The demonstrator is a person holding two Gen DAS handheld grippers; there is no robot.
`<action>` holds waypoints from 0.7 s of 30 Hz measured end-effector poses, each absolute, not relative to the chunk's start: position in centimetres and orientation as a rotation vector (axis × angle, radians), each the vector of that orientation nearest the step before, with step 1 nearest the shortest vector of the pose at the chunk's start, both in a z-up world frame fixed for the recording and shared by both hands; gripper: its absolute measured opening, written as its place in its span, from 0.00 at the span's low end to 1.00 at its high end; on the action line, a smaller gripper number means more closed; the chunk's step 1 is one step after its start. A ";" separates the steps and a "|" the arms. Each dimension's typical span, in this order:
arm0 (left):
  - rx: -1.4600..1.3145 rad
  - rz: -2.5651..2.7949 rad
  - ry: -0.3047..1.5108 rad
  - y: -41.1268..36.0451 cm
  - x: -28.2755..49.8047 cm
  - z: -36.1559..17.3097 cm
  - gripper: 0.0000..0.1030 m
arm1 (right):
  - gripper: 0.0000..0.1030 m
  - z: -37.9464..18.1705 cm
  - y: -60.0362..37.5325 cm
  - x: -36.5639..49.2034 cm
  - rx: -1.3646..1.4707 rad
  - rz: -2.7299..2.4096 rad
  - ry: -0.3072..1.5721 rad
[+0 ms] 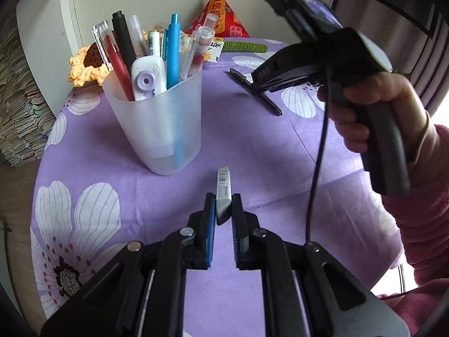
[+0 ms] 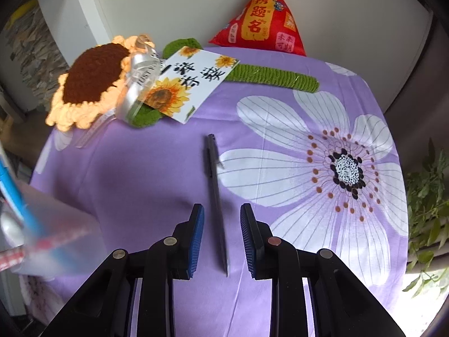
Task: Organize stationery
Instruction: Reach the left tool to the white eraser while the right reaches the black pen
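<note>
Plenty of open purple tablecloth (image 1: 157, 196) in the middle of the table and toward its near edge, so a gripper can pass there easily. The frosted pen cup (image 1: 160, 123) stands toward the left side, stuffed with pens poking up, so going over it is tight. Back edge is cluttered: crochet sunflower (image 2: 89, 81), card (image 2: 193, 81), green crochet strip (image 2: 269, 77), red pouch (image 2: 263, 19) in the corner. A black pen (image 2: 216, 191) lies loose mid-table, right between the right gripper (image 2: 221, 219) fingers.

Even daylight, blown-out glare at lower-right edges of both views; fisheye bending w/ dark vignette corners; motion blur on cup (image 2: 42, 224) and dark pen (image 2: 217, 196) in right-wrist view
</note>
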State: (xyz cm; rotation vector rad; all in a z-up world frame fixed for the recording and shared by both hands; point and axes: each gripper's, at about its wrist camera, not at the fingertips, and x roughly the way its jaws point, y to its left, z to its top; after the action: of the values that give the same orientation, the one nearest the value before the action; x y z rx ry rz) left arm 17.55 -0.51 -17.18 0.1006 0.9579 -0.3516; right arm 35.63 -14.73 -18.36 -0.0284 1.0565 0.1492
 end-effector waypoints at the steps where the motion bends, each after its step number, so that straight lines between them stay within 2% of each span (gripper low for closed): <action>1: 0.097 -0.354 0.959 -0.4 17.6 -17.2 0.09 | 0.13 -18.6 -14.7 35.7 -0.037 0.137 1.060; 2: 0.092 -0.356 0.961 -0.4 17.6 -17.2 0.09 | 0.07 -19.0 -14.7 35.8 -0.034 0.140 1.072; 4: 0.085 -0.361 0.962 -0.2 17.8 -17.2 0.09 | 0.05 -19.1 -15.1 35.5 -0.002 0.150 1.085; 17: 0.095 -0.416 0.974 -0.7 16.7 -17.5 0.09 | 0.05 -19.6 -20.7 23.6 0.082 0.360 1.226; 21: 0.094 -0.410 0.976 -0.8 16.6 -17.4 0.09 | 0.05 -19.4 -23.4 22.6 0.050 0.180 1.180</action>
State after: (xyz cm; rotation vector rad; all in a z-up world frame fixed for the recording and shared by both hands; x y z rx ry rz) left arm 16.63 -0.79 -17.42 0.0940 0.9756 -0.4099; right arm 22.64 -23.43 -19.44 0.0504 1.1803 0.1796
